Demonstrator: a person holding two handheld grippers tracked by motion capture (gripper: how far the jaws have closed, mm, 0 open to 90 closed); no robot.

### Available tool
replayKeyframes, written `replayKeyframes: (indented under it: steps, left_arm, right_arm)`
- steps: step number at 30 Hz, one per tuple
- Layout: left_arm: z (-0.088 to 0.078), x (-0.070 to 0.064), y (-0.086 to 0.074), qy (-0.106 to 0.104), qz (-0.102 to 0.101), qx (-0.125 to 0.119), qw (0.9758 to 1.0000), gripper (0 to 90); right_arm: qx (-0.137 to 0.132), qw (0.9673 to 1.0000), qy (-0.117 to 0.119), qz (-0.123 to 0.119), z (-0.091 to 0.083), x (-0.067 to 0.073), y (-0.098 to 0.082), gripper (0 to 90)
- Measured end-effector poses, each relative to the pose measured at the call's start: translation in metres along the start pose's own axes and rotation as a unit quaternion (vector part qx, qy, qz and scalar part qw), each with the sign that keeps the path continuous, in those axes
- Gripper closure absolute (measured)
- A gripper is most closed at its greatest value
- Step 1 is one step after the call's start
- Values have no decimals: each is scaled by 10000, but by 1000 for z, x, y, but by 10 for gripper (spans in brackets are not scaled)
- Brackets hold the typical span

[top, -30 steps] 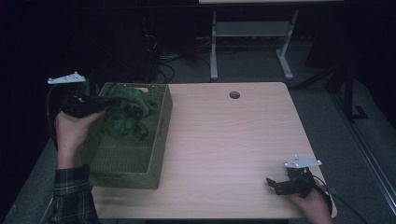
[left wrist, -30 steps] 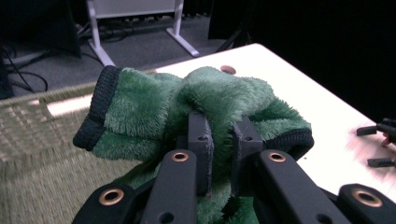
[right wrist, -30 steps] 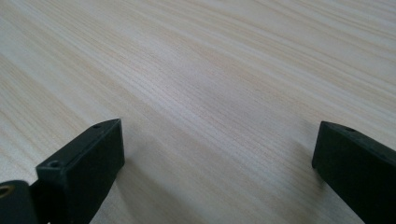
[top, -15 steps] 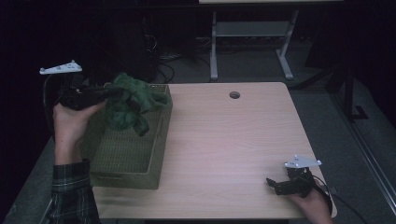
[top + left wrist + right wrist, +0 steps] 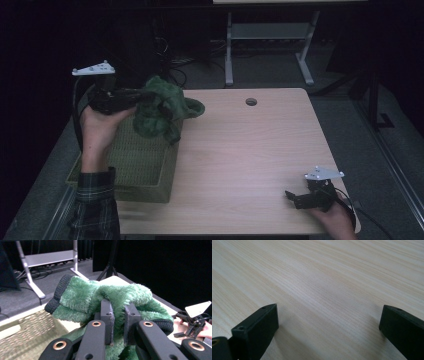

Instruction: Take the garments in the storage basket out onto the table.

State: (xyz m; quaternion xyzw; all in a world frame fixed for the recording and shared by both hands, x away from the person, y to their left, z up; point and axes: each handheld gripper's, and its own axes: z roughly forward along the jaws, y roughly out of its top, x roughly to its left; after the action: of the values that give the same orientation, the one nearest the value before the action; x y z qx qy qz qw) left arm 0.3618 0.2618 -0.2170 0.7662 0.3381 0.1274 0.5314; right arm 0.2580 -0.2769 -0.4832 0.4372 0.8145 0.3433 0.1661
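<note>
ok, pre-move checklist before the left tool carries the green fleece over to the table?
1. Left tool shut on the fleece: ok, pads pinch the pile.
2. Fleece clear of the basket: cannot tell, its low end hangs close over the rim.
3. All of the fleece held: not ok, loose folds and a dark cuff droop free.
4. Table bare where it would land: ok.
5. Right tool out of the way: ok, at the near right corner, apart from the fleece.
6. Right tool ready: ok, jaws wide over bare wood.
</note>
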Motion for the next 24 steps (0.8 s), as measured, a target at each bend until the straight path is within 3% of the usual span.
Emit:
replayKeyframes:
  steps: [11, 24]
  left_arm:
    - [42, -26, 0, -253, 122, 46, 9996, 809]
    - [85, -54, -12, -464, 209, 71, 9987, 810]
  right_arm:
    - [4, 10000, -3, 0, 0, 0, 0, 18]
    - [0, 10000, 1, 1, 0, 0, 0, 18]
